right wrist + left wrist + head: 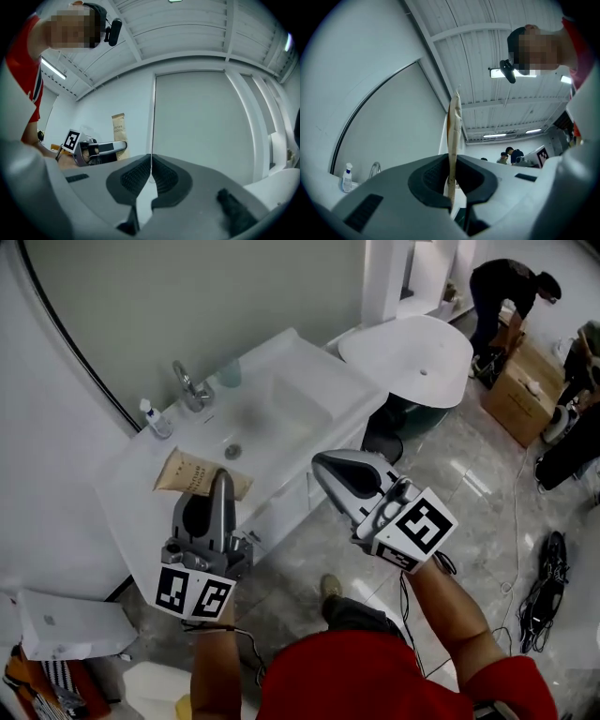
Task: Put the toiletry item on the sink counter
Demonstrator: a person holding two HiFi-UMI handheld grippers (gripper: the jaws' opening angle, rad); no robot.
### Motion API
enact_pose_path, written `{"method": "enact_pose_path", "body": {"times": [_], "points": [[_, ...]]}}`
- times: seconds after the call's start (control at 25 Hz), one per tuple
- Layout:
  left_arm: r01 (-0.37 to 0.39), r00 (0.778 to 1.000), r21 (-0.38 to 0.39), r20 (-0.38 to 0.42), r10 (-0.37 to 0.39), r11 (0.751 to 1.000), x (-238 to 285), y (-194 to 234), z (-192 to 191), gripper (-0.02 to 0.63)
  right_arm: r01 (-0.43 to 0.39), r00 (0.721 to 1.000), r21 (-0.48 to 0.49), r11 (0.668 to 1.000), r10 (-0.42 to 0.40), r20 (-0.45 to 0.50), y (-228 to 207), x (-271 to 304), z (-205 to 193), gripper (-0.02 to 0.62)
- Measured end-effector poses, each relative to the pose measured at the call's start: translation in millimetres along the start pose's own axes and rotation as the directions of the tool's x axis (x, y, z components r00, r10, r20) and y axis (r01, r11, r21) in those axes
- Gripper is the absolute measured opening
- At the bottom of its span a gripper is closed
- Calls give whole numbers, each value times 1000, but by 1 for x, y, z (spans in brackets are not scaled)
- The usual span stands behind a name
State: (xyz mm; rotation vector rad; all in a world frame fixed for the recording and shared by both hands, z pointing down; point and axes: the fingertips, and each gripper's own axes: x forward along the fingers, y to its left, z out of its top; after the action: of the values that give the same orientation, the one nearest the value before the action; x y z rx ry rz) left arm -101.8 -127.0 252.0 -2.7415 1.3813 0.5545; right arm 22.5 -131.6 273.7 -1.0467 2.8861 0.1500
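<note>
A flat brown paper toiletry packet point(190, 475) hangs over the front left part of the white sink counter point(298, 354). My left gripper point(221, 480) is shut on its near edge. In the left gripper view the packet point(453, 126) stands edge-on, pinched between the dark pads of the left gripper point(452, 180). My right gripper point(324, 465) is held in the air right of the counter, over the floor, shut with nothing in it. In the right gripper view the right gripper point(151, 169) has its pads together, and the packet point(118, 127) and left gripper point(123, 145) show at the left.
On the counter are a faucet point(192, 388), a small spray bottle point(155, 420), a pale cup point(230, 374) and the basin point(281, 418). A white bathtub point(412, 357) stands to the right. Farther off are a bending person point(511, 292), cardboard boxes point(516, 395) and floor cables point(544, 587).
</note>
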Motion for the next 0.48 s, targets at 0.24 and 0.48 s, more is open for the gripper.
{"method": "enact_pose_path", "body": {"times": [0.24, 0.48], "points": [[-66, 998, 6, 4, 65, 998, 63, 38, -16, 37, -37, 999, 24, 999, 37, 4, -64, 47, -11, 29], [-119, 993, 33, -19, 120, 992, 108, 79, -33, 37, -50, 999, 58, 997, 51, -9, -106, 84, -25, 29]]}}
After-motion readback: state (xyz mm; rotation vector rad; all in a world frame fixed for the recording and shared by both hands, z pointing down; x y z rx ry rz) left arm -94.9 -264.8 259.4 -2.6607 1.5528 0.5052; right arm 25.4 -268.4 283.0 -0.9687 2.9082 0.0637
